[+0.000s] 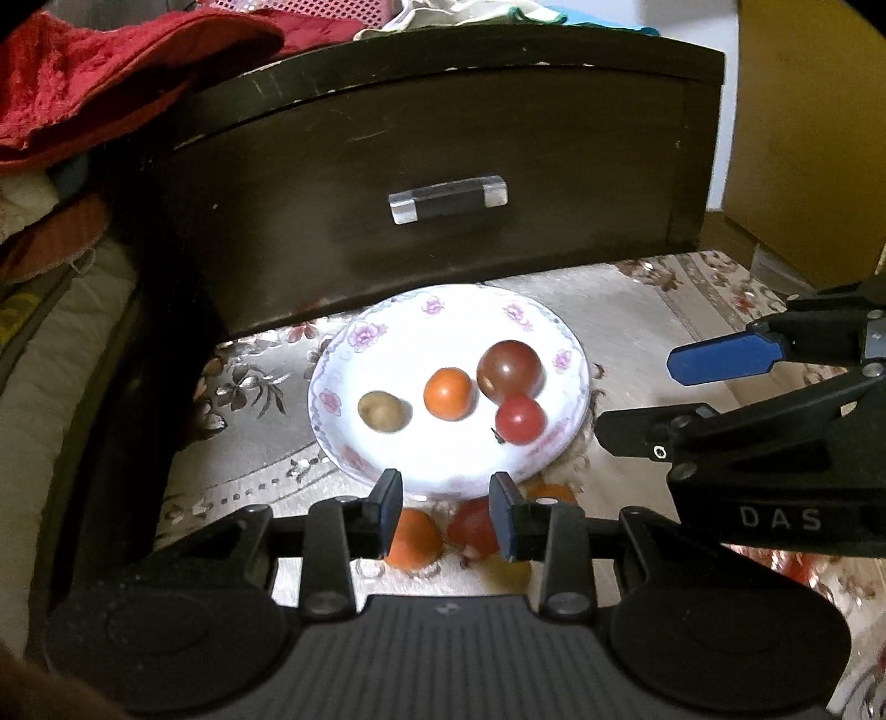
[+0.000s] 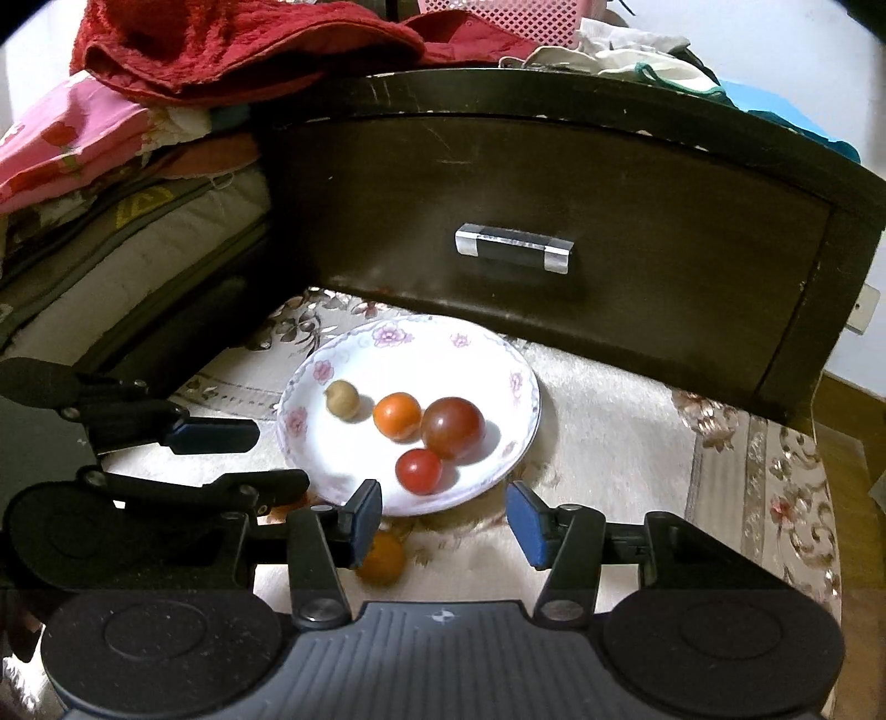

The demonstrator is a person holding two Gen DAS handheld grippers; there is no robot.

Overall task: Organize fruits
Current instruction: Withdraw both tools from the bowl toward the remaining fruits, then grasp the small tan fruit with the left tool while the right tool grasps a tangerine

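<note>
A white flowered plate point(image 1: 387, 332) point(image 2: 520, 387) lies on a floral mat. It holds a tan fruit point(image 1: 379, 411), an orange tomato point(image 1: 448, 393), a dark brownish tomato point(image 1: 509, 368) and a red cherry tomato point(image 1: 519, 419). My left gripper point(image 1: 447, 515) hovers open over the plate's near rim. Loose on the mat below it are an orange fruit point(image 1: 412, 537) and a red one point(image 1: 473, 526). My right gripper point(image 2: 443, 520) is also open and empty over the near rim, with an orange fruit point(image 2: 381, 556) on the mat under its left finger.
A dark wooden drawer front with a metal handle point(image 1: 448, 199) point(image 2: 512, 255) rises right behind the plate. Red cloth point(image 2: 221, 50) and folded bedding point(image 2: 111, 183) pile up at the left. The mat's edge and wooden floor point(image 2: 853, 498) are at the right.
</note>
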